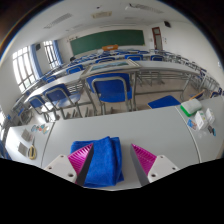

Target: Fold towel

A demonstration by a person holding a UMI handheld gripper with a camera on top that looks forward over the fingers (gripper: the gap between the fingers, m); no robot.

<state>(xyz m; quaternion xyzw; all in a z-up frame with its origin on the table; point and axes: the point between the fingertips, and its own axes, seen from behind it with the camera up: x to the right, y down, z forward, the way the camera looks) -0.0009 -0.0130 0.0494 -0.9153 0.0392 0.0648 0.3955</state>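
Note:
A blue towel (101,160) lies bunched and partly folded on the pale grey table (150,125), between my fingers. It reaches against the left pink pad (80,156) and covers part of it. A clear gap separates it from the right pink pad (144,157). My gripper (112,162) is open just above the table's near edge, with the towel standing between the fingers. The towel's near end is hidden below the fingers.
Small items, one white with green, sit at the table's right end (201,119). More small objects lie at its left end (26,150). Beyond the table stand blue chairs (110,90) and rows of desks, one bearing a blue cloth (163,101). A green board (106,40) hangs on the far wall.

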